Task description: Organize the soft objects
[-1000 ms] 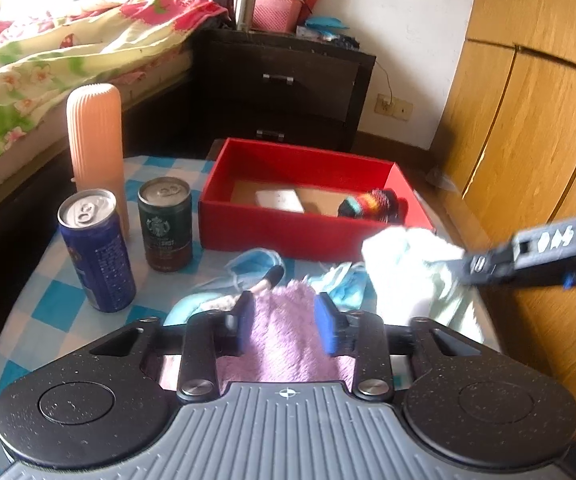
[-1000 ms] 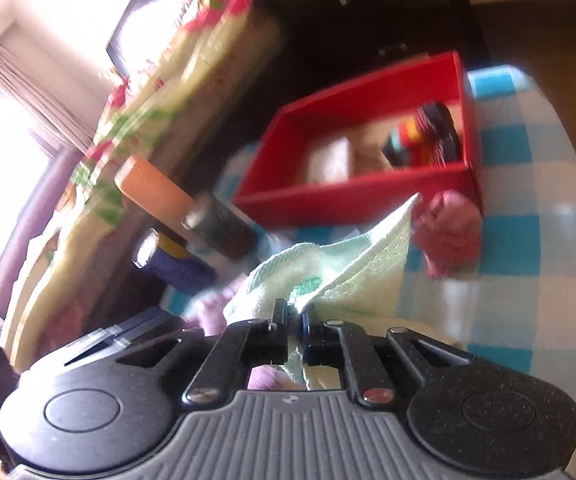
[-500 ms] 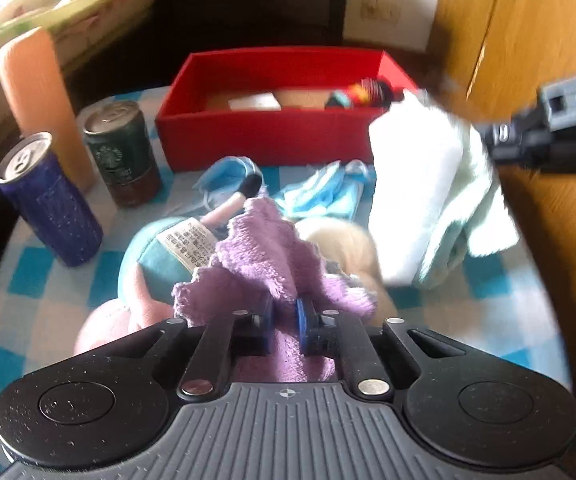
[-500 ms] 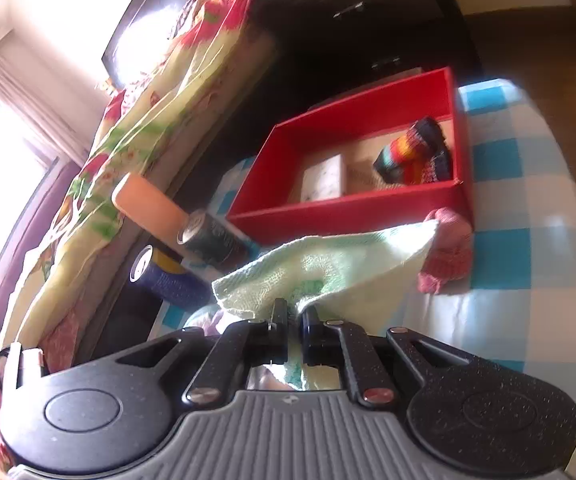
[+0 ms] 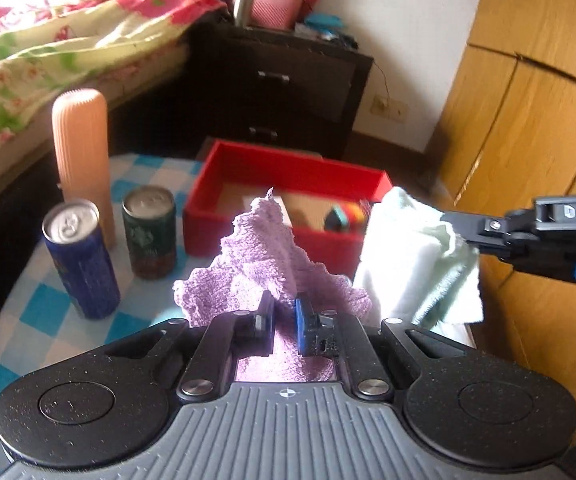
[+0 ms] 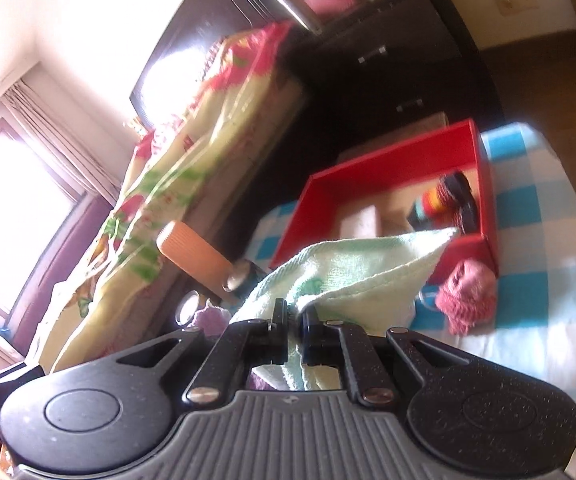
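bunching into fuzzy peaks, purple towel (image 5: 256,264) seemingly pinched between fingers (image 5: 303,322).

Left wrist cam sits low behind the left gripper (image 5: 284,316), level, facing the red box (image 5: 272,236) and the dark dresser (image 5: 288,92), close over the checked table (image 5: 28,320). Right wrist cam sits behind the right gripper (image 6: 295,320), rolled hard, looking leftward across the table toward the bed (image 6: 192,168). Both views share the box, the peach cylinder (image 5: 82,160), the cans (image 5: 150,236) and the dresser.
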The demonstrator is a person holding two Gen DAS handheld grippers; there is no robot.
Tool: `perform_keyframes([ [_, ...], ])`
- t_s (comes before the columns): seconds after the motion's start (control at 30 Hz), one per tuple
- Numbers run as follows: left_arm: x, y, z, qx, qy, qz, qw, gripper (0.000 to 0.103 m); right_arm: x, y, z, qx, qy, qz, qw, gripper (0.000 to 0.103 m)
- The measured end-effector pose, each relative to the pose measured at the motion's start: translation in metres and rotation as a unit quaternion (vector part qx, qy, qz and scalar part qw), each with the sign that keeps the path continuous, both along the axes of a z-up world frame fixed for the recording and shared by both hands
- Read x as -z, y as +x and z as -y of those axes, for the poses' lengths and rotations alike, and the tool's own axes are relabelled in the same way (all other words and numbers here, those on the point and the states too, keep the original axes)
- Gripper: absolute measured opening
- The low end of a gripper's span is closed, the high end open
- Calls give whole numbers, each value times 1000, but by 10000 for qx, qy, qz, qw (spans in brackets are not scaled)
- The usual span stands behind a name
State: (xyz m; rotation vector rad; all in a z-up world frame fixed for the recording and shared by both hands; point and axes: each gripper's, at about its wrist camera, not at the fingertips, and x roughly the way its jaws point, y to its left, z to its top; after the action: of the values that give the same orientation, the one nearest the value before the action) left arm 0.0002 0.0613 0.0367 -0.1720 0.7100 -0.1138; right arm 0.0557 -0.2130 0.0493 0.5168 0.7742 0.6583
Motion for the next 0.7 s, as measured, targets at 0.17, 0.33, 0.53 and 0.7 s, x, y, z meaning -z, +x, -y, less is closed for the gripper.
perform_keyframes([
  [0.17, -11, 11, 1, -94, -85, 195, 9997, 7, -20, -3, 4, 107, 153, 352, 9992, 0],
  [0.33, -22, 26, 6, -116, 1, 455, 9989, 7, -37, -7, 3, 247, 120, 759, 9967, 0],
  [0.53, -29, 39, 6, -170, -89, 590, 9981, 7, -43, -4, 3, 331, 103, 888, 9954, 0],
  [0.7, -26, 40, 1, -234, -110, 571, 9980, 7, -36, -6, -7, 276, -402, 967, 9941, 0],
])
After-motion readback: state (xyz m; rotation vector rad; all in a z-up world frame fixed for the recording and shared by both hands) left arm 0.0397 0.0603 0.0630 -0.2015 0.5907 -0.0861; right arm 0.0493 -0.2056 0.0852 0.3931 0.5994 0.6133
